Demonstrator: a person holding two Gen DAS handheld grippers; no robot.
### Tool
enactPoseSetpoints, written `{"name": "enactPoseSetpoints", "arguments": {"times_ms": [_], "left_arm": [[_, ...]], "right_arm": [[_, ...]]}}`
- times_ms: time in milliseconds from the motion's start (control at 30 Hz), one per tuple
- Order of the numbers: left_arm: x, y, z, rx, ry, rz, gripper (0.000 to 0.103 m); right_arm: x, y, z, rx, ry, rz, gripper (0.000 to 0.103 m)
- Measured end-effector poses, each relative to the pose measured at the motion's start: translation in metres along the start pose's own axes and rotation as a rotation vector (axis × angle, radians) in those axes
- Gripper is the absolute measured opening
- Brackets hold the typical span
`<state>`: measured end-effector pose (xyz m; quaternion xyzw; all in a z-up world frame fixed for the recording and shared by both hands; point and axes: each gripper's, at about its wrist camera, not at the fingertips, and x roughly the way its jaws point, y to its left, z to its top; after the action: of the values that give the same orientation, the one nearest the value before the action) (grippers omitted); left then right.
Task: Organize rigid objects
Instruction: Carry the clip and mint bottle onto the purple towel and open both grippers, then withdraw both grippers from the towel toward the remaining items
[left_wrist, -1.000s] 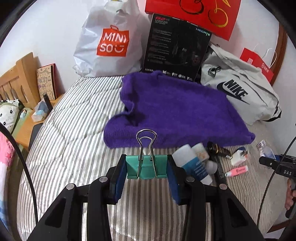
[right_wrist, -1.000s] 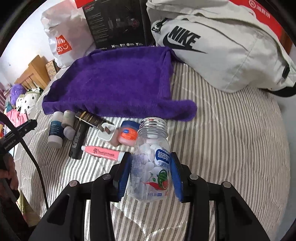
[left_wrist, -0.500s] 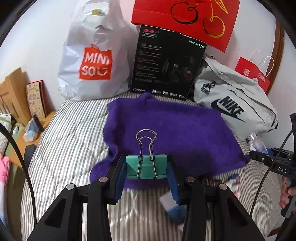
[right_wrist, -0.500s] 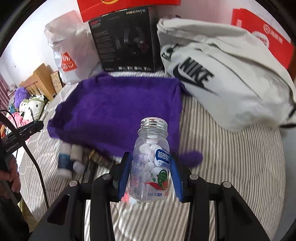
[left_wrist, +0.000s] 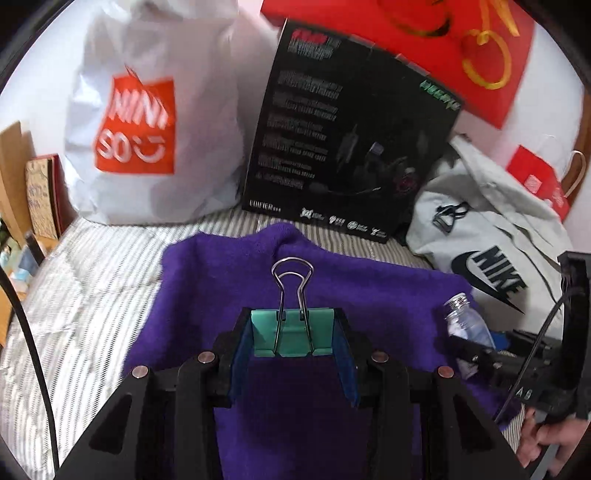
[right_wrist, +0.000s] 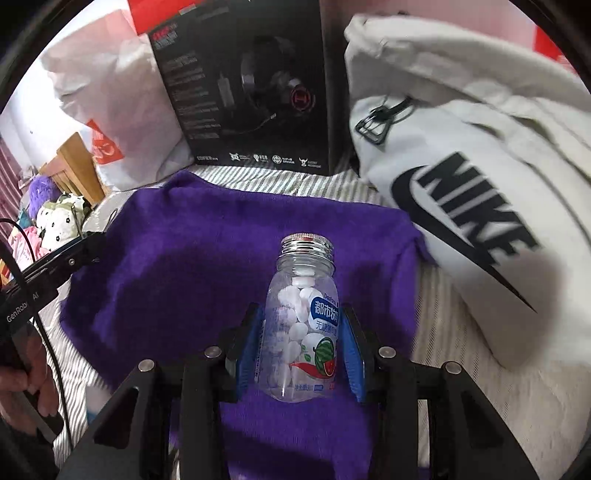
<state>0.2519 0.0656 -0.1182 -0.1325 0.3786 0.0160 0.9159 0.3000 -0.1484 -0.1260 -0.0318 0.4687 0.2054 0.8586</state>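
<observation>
My left gripper (left_wrist: 293, 338) is shut on a teal binder clip (left_wrist: 291, 332) with silver wire handles, held over the purple towel (left_wrist: 369, 291). My right gripper (right_wrist: 301, 339) is shut on a clear mint bottle (right_wrist: 303, 321) with a silver threaded neck and a watermelon label, also over the purple towel (right_wrist: 207, 266). The bottle shows at the right in the left wrist view (left_wrist: 465, 325), held by the right gripper. The small items on the bed are hidden below both views.
Behind the towel stand a white Miniso bag (left_wrist: 147, 125), a black headset box (left_wrist: 351, 147) and a grey Nike bag (right_wrist: 472, 177). A red bag (left_wrist: 443, 44) leans on the wall. The striped bedcover (left_wrist: 92, 280) extends left toward a wooden headboard (right_wrist: 77, 166).
Both grippers have moved forward from above the small items to over the purple towel, each keeping its object. The bags and box now loom closer.
</observation>
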Motion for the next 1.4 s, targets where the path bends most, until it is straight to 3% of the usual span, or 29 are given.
{"name": "enactPoseSetpoints", "arguments": {"times_ms": [300,467,833,933,1000,1100,1400], "left_arm": [[0.04,0.004,0.004,-0.02,0.12,0.036,0.039],[0.052,0.004,0.004,-0.028,0.185,0.058,0.039],[0.057,-0.011,0.002,0.074,0.218,0.136,0.041],[0.057,-0.012,0.0,0.081,0.226,0.124,0.05],[0.055,-0.014,-0.002,0.091,0.235,0.12,0.059],[0.053,-0.015,-0.006,0.105,0.235,0.133,0.064],[0.001,-0.019,-0.025,0.097,0.185,0.143,0.067]], "right_arm": [[0.046,0.0,0.016,0.009,0.066,-0.025,0.042],[0.05,0.005,0.021,-0.022,0.074,-0.053,0.042],[0.053,0.007,0.02,-0.079,0.091,-0.045,0.047],[0.052,0.009,0.019,-0.106,0.099,-0.016,0.057],[0.051,0.01,0.017,-0.122,0.102,-0.024,0.057],[0.048,0.01,0.014,-0.113,0.114,-0.023,0.057],[-0.013,0.003,-0.004,-0.015,0.062,0.02,0.061]]}}
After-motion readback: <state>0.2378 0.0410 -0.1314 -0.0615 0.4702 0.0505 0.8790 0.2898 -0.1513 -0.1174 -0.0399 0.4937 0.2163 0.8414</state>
